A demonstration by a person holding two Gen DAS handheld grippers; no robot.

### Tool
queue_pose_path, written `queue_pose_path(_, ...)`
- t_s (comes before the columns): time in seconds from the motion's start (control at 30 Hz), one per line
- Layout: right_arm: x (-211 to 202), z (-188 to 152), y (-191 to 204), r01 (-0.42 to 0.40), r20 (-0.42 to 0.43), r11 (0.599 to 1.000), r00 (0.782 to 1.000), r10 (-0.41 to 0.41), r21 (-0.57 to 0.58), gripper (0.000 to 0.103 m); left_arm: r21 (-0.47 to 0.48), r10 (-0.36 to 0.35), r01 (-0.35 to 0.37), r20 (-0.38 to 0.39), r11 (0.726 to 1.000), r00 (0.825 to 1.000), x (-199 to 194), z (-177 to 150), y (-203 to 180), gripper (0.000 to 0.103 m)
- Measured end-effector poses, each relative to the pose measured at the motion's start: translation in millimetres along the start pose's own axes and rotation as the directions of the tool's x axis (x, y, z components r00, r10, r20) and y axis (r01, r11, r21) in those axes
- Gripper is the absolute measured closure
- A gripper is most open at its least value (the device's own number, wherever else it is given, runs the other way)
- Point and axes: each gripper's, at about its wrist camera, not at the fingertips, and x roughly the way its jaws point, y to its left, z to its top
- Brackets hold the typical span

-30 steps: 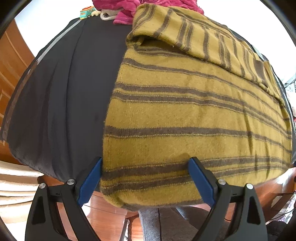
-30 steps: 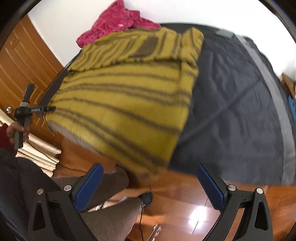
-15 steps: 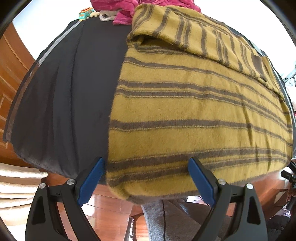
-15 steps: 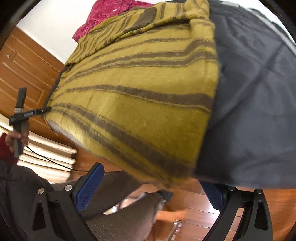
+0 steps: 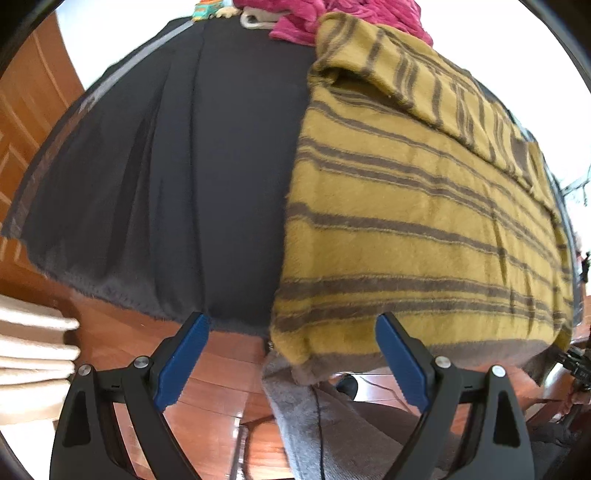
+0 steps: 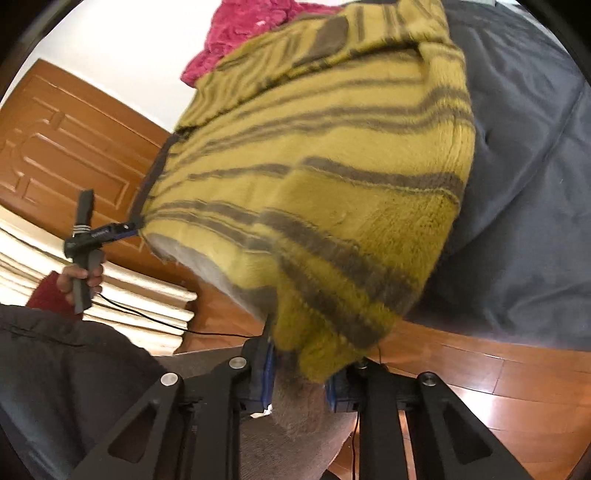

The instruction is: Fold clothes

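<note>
A mustard-yellow garment with brown stripes (image 5: 424,221) lies on a dark grey cloth (image 5: 166,184) over a table, its near hem hanging off the front edge. My left gripper (image 5: 288,354) is open, its blue fingers (image 5: 184,354) straddling the garment's near left corner without pinching it. My right gripper (image 6: 299,380) is shut on the garment's near right corner (image 6: 325,343), bunching the fabric. In the right wrist view the left gripper (image 6: 122,230) shows at the garment's other corner.
A crimson fuzzy garment (image 5: 317,18) lies piled at the far end of the table, beside a small toy (image 5: 207,9). Wooden floor (image 6: 480,387) lies below. A wooden door (image 6: 66,147) and white steps (image 5: 33,354) are to the left.
My right gripper moved up to the garment's near right corner and closed on it. My left gripper shifted left, so the garment's corner now sits between its open fingers.
</note>
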Motion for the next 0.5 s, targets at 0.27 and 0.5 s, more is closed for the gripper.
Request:
queue_pose_path(0.27,-22,17,19,-0.045,0.074,0.999,0.996,0.046,-0.010,0.081,-0.088,-0.170,0.171,0.015,0.981,0.985,-8,-23,42,0.009)
queue_pose_path(0.5,-28,24,28,-0.021,0.064,0.999,0.998,0.024,-0.049,0.081,-0.089,-0.234,0.241,0.081,0.967,0.969,-27,-65,78,0.009)
